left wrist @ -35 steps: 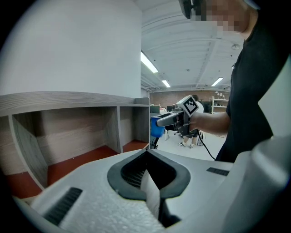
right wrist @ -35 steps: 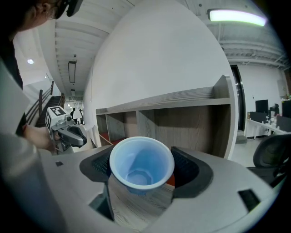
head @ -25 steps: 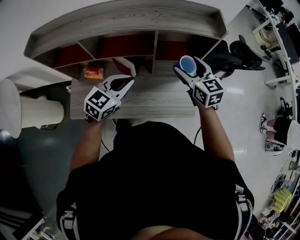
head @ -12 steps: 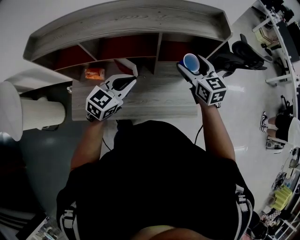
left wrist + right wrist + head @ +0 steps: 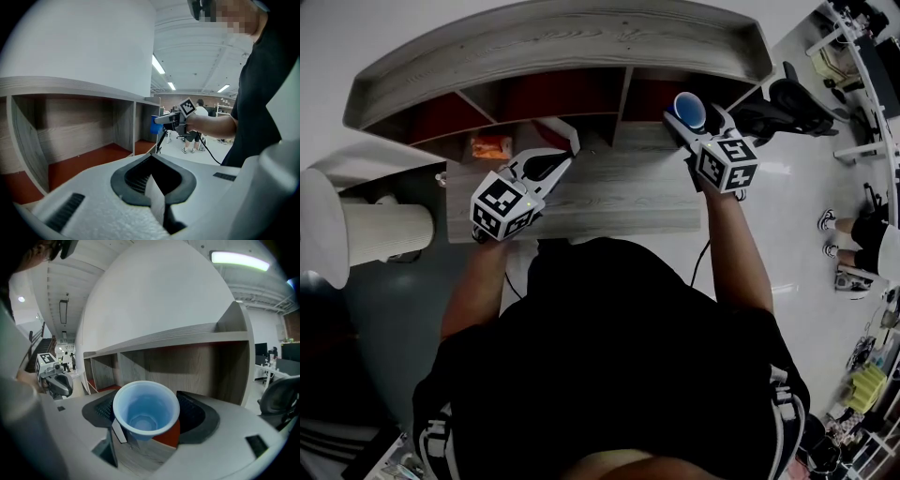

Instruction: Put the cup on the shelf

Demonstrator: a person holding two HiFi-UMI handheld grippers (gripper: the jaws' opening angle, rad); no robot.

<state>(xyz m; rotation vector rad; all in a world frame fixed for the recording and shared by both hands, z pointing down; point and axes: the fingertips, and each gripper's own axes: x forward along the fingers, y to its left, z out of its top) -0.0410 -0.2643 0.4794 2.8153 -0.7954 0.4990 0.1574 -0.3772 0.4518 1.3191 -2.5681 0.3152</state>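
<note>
The only print we can read as marks is the black-and-white square marker on each gripper's cube; an orange packet (image 5: 490, 146) lies in a left compartment of the shelf (image 5: 562, 47), its print too small for us to read.

The right gripper (image 5: 694, 122) has its jaws apart by the cup's width and pressed on the cup (image 5: 146, 408) from both sides. The cup is light blue, upright, mouth up and empty. It is held at the right end of the shelf, at the mouth of the rightmost compartment, with that compartment's red floor showing just beyond and below it. We cannot tell whether it is inside the compartment or just before it.

The left gripper (image 5: 562, 155) has its jaws pressed together with nothing between them. It hovers over the left part of the desk (image 5: 619, 202), near the shelf front, pointing toward the middle compartments. It is well apart from the right gripper, and from its own view we see the cup far off to the right.

A black chair (image 5: 787, 103) stands to the right of the shelf.
</note>
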